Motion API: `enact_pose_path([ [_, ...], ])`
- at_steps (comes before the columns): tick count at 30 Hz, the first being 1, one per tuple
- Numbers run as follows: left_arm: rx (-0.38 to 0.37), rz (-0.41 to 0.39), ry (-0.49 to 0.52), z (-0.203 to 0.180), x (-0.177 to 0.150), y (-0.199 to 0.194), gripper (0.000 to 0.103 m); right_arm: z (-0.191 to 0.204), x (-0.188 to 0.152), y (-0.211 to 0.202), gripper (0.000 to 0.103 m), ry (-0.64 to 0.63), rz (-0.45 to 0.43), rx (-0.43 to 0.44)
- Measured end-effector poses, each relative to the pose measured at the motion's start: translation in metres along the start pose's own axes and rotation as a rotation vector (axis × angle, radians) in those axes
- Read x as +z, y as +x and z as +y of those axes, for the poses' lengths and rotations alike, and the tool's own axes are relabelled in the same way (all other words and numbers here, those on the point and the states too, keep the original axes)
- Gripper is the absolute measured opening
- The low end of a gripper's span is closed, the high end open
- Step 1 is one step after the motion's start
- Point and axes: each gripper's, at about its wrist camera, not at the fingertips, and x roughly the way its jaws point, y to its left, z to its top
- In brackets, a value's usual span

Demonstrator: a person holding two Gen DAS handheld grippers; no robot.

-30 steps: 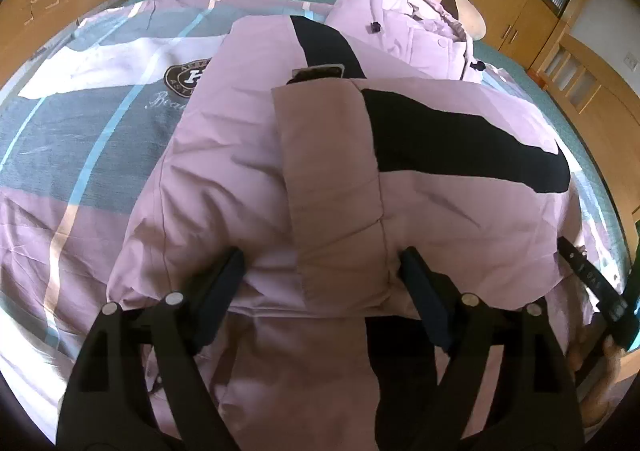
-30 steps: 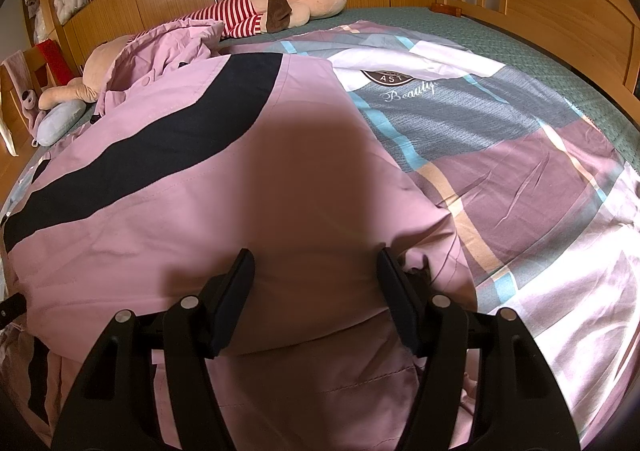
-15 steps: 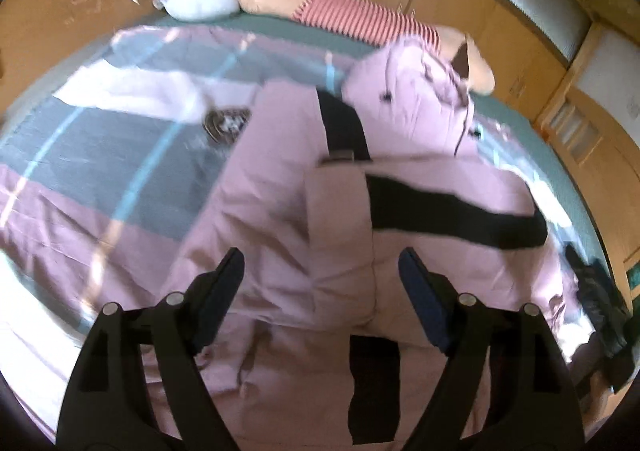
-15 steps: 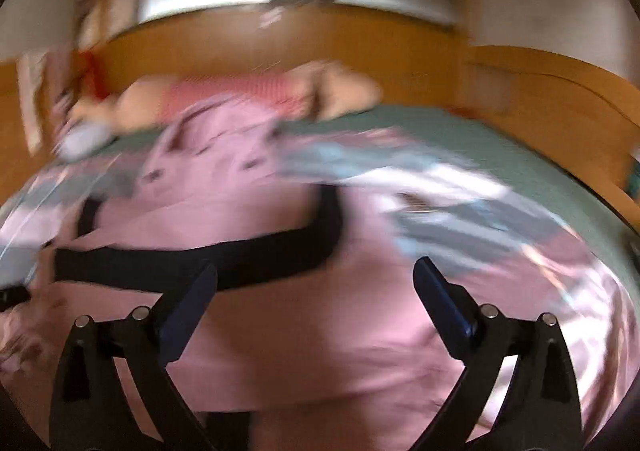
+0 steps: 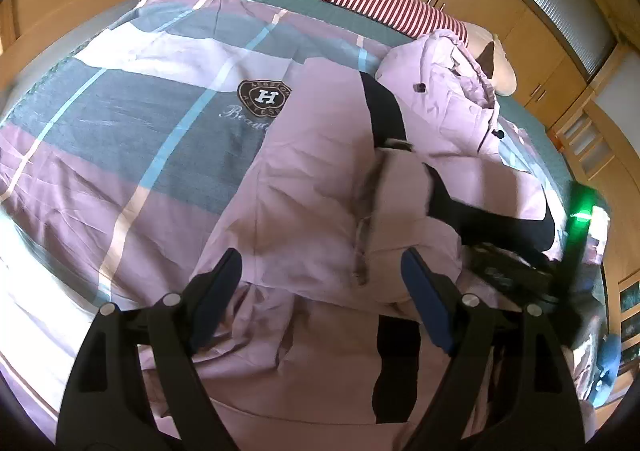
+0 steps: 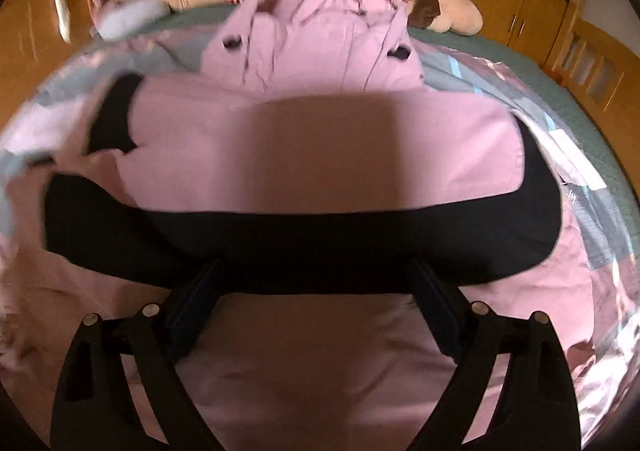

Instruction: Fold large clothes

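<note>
Both the left tool (image 5: pixel 320 279) and right tool (image 6: pixel 316 291) gape wide, gripping nothing, above the pink jacket (image 5: pixel 320 171) (duvet (image 5: pixel 140 123) crest (image 5: pixel 264 97) reads "H").

A round dark badge (image 5: pixel 264 98) on the patchwork duvet cover (image 5: pixel 120 139) shows a large white "H"; cursive script beneath begins "Bea", the rest hidden by the pink jacket (image 5: pixel 320 179).
</note>
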Motion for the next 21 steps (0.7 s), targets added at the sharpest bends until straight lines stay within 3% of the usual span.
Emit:
enact_pose_path([
  [3, 0.005, -0.016, 0.022, -0.005, 0.0, -0.003, 0.086, -0.015, -0.012, -0.028, 0.092, 0.026, -0.092, -0.007],
  [8, -0.005, -0.013, 0.043, -0.01, -0.004, -0.004, 0.087, -0.043, -0.03, -0.033, 0.092, 0.123, -0.076, -0.004],
  [13, -0.004, -0.002, 0.059, -0.014, -0.006, -0.002, 0.087, -0.055, -0.047, -0.013, 0.092, 0.155, 0.031, -0.043],
  [17, -0.003, 0.004, 0.065, -0.015, -0.007, 0.0, 0.087, -0.048, -0.053, -0.004, 0.097, 0.101, 0.073, -0.091],
  [21, -0.003, 0.014, 0.064, -0.015, -0.007, 0.003, 0.087, -0.049, -0.056, 0.0, 0.102, 0.091, 0.085, -0.085],
])
